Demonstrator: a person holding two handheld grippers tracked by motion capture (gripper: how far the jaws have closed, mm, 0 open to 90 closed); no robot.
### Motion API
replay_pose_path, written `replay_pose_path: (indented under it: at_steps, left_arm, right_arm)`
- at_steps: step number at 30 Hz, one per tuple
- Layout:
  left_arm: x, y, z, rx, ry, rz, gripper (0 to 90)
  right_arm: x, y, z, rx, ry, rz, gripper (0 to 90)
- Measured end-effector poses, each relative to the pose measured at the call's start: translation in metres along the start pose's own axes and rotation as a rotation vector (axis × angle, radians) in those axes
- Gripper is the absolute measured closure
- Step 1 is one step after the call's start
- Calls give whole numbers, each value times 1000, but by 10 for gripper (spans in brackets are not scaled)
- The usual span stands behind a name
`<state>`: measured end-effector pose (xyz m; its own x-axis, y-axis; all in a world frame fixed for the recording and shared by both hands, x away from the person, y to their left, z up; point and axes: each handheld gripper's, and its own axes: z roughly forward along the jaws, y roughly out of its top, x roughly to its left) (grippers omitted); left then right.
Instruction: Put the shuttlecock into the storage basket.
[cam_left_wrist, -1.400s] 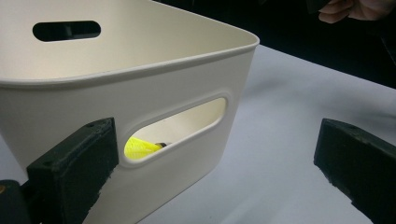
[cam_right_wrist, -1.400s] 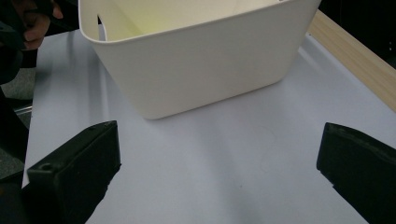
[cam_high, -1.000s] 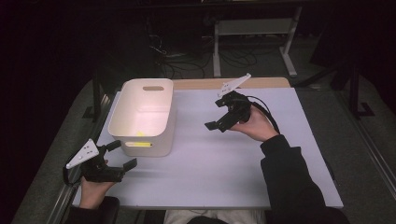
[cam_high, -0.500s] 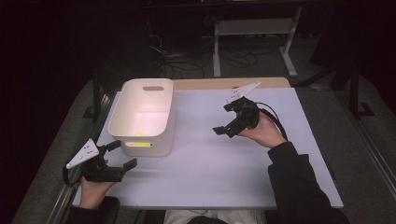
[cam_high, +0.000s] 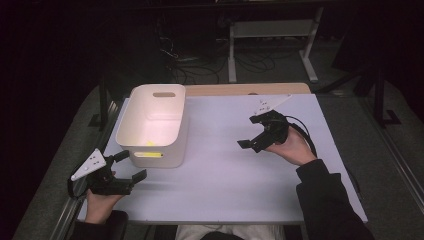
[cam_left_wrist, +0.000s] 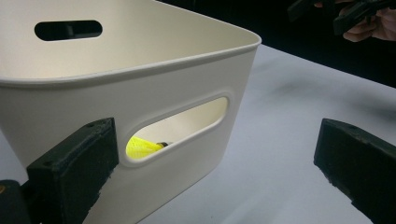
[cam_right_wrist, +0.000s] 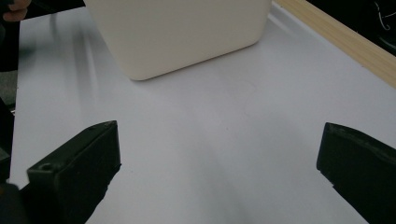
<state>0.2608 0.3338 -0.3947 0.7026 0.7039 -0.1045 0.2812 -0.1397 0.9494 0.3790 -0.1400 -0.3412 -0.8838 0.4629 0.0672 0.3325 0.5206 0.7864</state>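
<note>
Both sets of jaws wide open, empty — left gripper (cam_high: 131, 166) just beside the white bin (cam_high: 172, 131) holding the yellow item (cam_left_wrist: 142, 148); risk: nudging the light bin sideways while right gripper (cam_high: 255, 131) sits well apart.

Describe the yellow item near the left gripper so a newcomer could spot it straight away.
Start at the white table, then find the cream bin on its left half. The yellow item lies on the bin's floor at the near end, glimpsed through the handle slot facing the left gripper. It is the one bright yellow thing among white, cream and black.
</note>
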Motion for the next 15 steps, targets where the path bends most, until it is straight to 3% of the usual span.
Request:
replay_pose_path:
  at_steps: [15]
  left_arm:
    - [0, 0, 0, -1, 2, -1, 0]
  right_arm:
    - [0, -24, -12, -41, 3, 46, 0]
